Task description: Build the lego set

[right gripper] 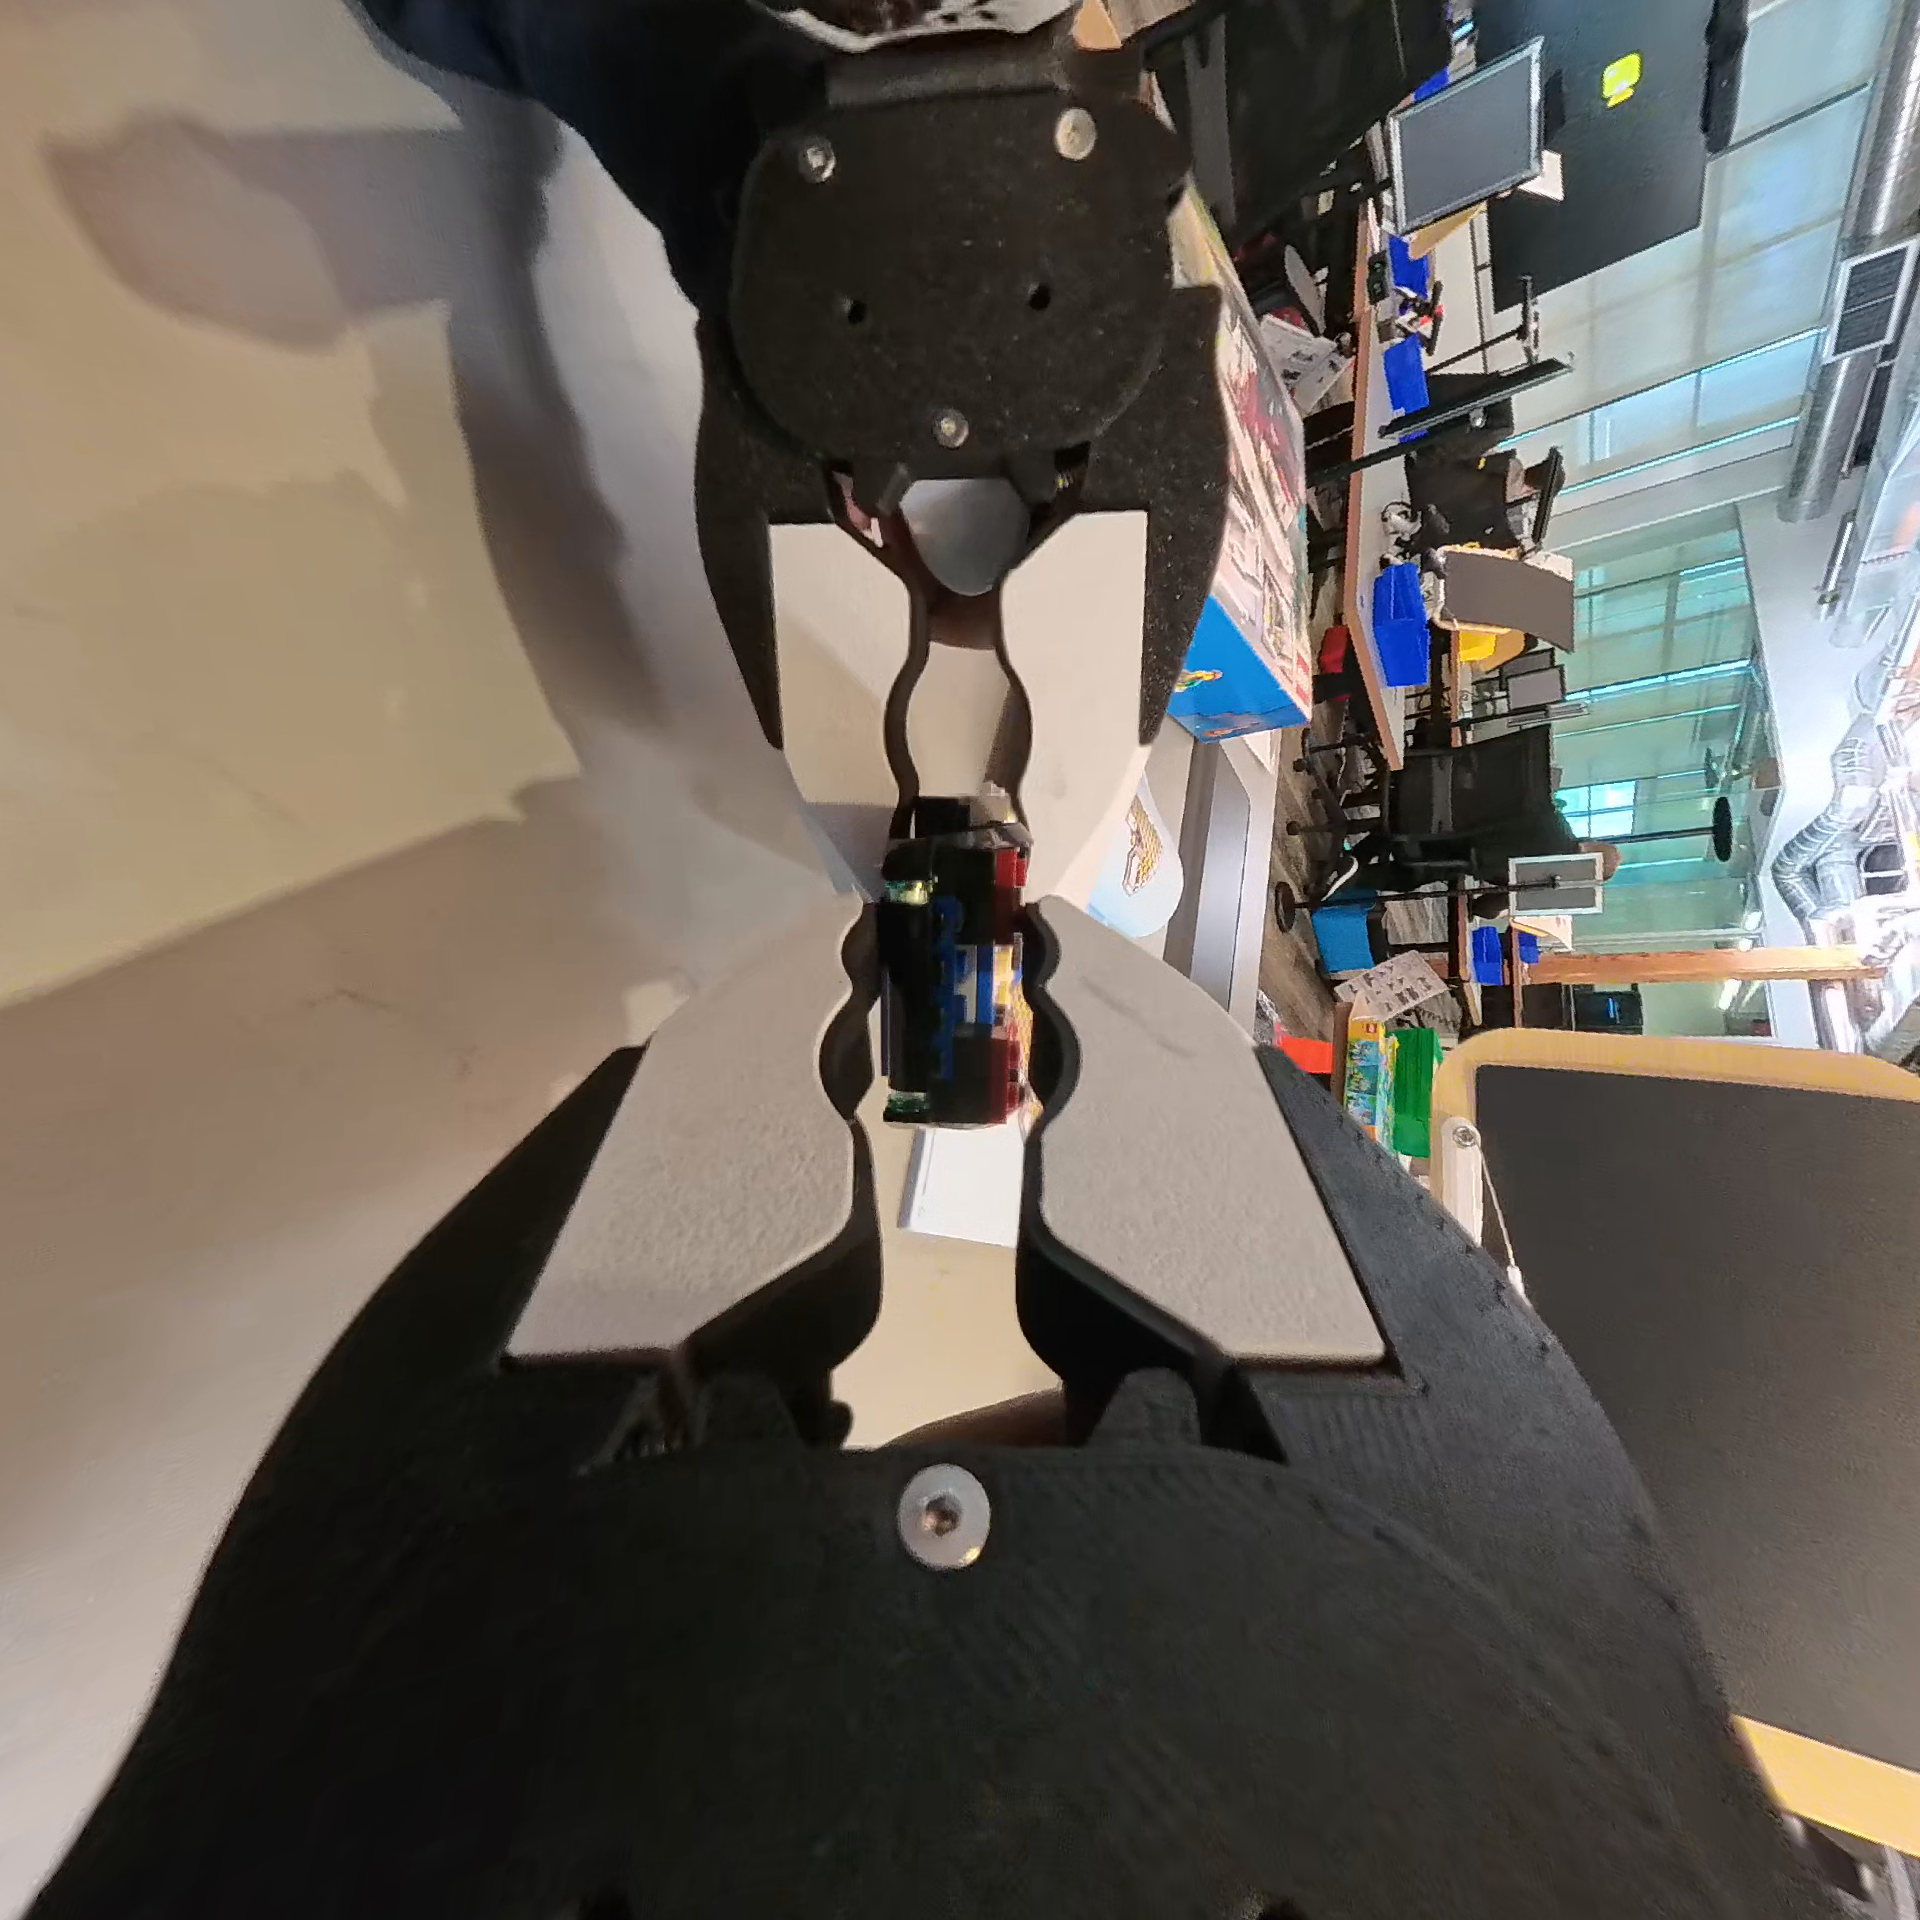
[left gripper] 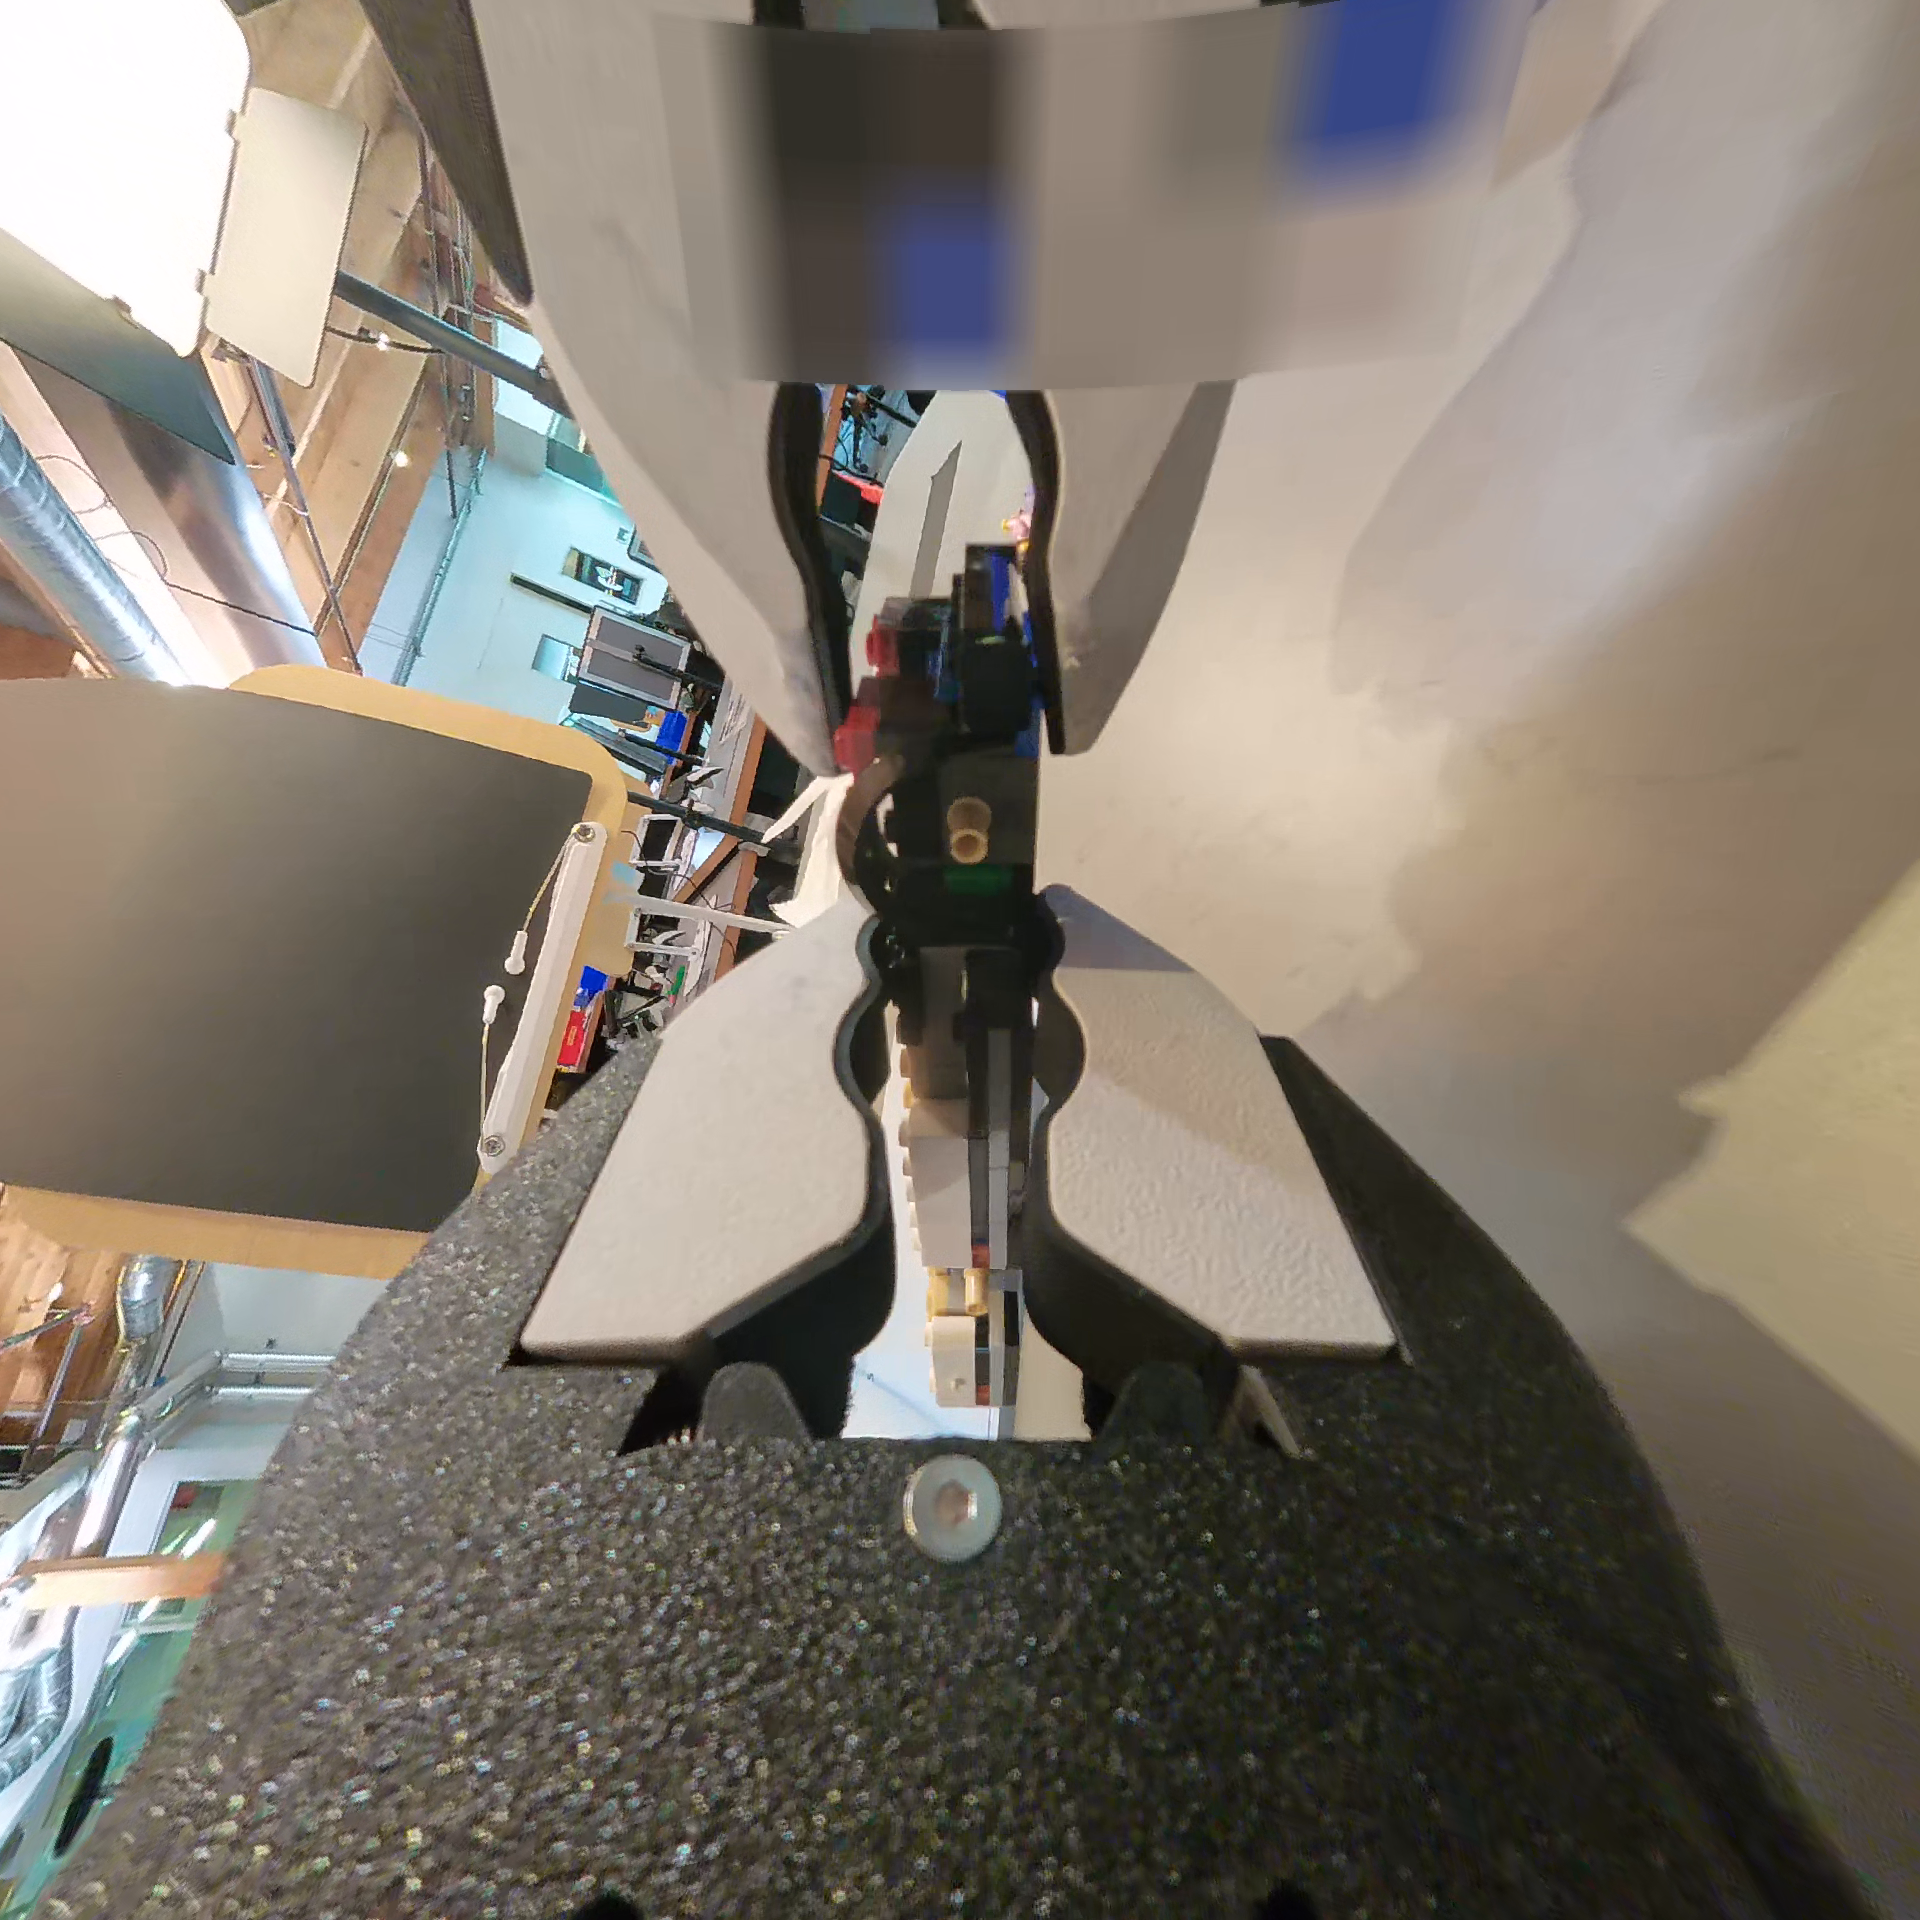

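Observation:
A toy brick build (left gripper: 977, 821) of black, red, blue, white and tan pieces is held in the air between my two grippers, which face each other. My left gripper (left gripper: 961, 935) is shut on its near black, white and tan end in the left wrist view. My right gripper (left gripper: 945, 727) closes on the far red and blue end. In the right wrist view my right gripper (right gripper: 951, 935) has both pads pressed on the black, blue, red and yellow block (right gripper: 945, 997). My left gripper (right gripper: 961, 810) grips the far end from the opposite side.
A white tabletop (right gripper: 260, 727) lies behind the grippers. A white sheet (right gripper: 961, 1184) and a blue box (right gripper: 1236, 665) rest on it. A black panel with a wooden edge (left gripper: 260, 935) stands at one side. Desks, chairs and bins fill the room beyond (right gripper: 1507, 727). Some 4 cm of space lies between my two pairs of fingers.

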A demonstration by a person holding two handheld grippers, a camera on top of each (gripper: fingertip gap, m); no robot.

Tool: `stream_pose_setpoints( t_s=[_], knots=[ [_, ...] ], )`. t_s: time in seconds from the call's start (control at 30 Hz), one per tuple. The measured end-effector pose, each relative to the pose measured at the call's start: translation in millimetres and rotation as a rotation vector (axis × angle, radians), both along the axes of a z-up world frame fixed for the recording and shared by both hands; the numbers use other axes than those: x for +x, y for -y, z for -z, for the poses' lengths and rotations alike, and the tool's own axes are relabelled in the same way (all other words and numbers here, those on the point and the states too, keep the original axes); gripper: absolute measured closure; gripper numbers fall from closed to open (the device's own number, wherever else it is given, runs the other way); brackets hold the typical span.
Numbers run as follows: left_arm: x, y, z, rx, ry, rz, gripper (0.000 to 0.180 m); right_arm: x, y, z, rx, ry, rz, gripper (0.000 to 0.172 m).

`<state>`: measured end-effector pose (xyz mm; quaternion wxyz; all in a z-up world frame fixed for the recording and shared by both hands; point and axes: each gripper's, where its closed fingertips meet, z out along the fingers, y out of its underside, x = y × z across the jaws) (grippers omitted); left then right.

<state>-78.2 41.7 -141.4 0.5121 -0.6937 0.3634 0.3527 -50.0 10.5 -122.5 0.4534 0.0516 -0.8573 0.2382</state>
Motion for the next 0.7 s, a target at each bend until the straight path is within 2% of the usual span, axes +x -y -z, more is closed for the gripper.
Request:
stream_pose_setpoints(
  t_s=[0.43,0.5,0.57,0.7],
  knots=[
    [-2.7,-0.9,1.3,-0.009,0.007,-0.02,0.156,-2.7,-2.1,0.8,0.01,-0.011,0.008,0.145],
    [-4.2,-0.3,0.8,-0.008,-0.005,-0.028,0.157,-0.9,0.0,-0.6,-0.003,-0.006,-0.005,0.134],
    [-5.1,-0.4,2.1,-0.016,-0.028,-0.035,0.157,0.7,2.8,-1.7,-0.012,-0.008,-0.017,0.131],
    [-3.5,-1.1,3.8,-0.028,-0.047,-0.036,0.157,-0.7,5.0,4.2,0.023,-0.026,-0.018,0.14]
  ],
)
